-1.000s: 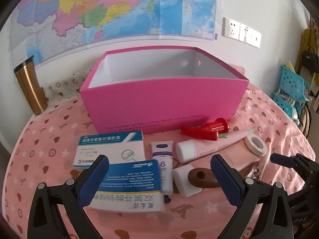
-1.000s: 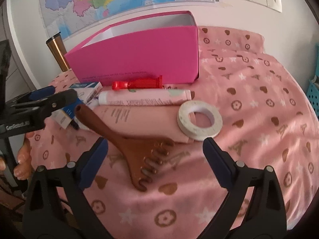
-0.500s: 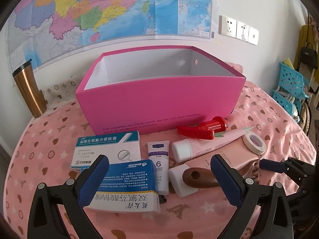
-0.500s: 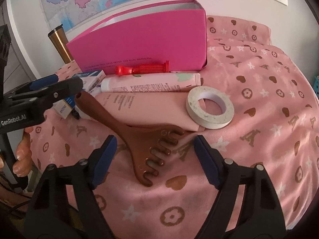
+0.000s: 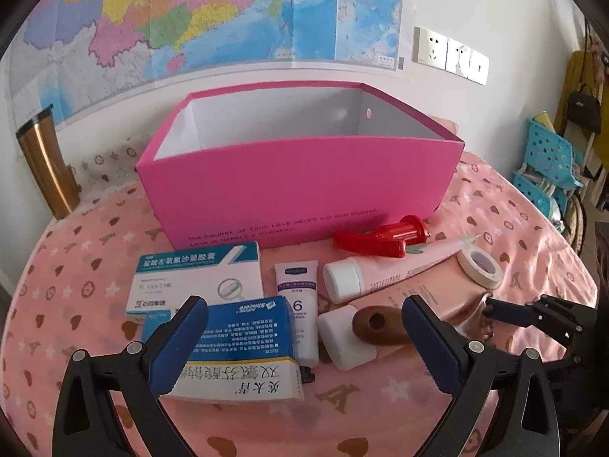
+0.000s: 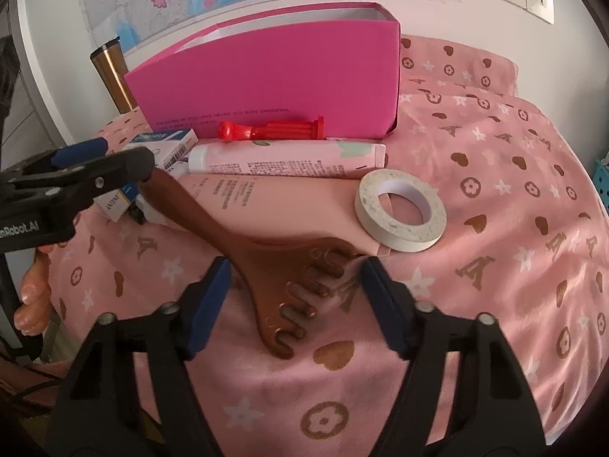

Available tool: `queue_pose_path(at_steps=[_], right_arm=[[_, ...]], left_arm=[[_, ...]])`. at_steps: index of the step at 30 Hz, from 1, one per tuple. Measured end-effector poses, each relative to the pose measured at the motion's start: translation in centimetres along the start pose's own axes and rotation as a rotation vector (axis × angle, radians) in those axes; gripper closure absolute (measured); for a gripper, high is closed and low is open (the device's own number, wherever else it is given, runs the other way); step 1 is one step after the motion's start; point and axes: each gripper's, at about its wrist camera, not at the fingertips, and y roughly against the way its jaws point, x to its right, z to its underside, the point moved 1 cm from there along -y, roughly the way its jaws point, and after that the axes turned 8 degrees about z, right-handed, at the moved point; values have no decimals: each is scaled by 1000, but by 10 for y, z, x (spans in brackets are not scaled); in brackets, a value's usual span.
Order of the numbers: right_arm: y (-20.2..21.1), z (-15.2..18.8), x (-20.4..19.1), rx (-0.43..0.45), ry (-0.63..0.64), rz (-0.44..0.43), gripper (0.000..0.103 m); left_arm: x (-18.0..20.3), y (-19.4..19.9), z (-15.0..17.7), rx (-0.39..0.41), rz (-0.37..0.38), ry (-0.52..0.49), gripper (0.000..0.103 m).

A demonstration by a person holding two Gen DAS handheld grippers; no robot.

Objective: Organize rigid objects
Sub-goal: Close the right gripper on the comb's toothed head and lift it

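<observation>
A brown wooden massage comb (image 6: pixel 274 266) lies on the pink cloth, its handle resting on a flat pink tube (image 6: pixel 285 202). My right gripper (image 6: pixel 295 285) straddles the comb's toothed head. Its jaws are closing, and a small gap still shows on either side of the head. My left gripper (image 5: pixel 304 327) hangs open above a blue medicine box (image 5: pixel 243 342) and the comb's handle end (image 5: pixel 377 323), holding nothing. Behind the objects stands an open pink box (image 5: pixel 297 186), its inside white and bare where it shows.
In front of the box lie a red tool (image 6: pixel 274 129), a white-capped pink tube (image 6: pixel 285 158), a tape roll (image 6: pixel 399 209), a small white tube (image 5: pixel 300 297) and a teal-and-white box (image 5: pixel 198 278). A bronze tumbler (image 5: pixel 45 163) stands at the left, a blue basket (image 5: pixel 548 160) at the right.
My right gripper's jaws have narrowed from wide apart to close around the comb's head, and the gripper has come nearer to it. The left gripper has not moved.
</observation>
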Motion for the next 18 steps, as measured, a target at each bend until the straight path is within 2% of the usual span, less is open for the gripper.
queue_pose_path(at_steps=[3, 8, 13, 18], right_arm=[[1, 1, 2, 1, -2, -8, 43], [2, 2, 7, 9, -24, -33, 46], [5, 2, 11, 20, -31, -51, 50], [6, 2, 13, 30, -31, -63, 52]], left_arm=[[-1, 0, 1, 0, 39, 0, 4], [9, -1, 1, -13, 125, -46, 17], [25, -10, -3, -29, 184, -130, 18], [30, -26, -6, -93, 229, -164, 24]])
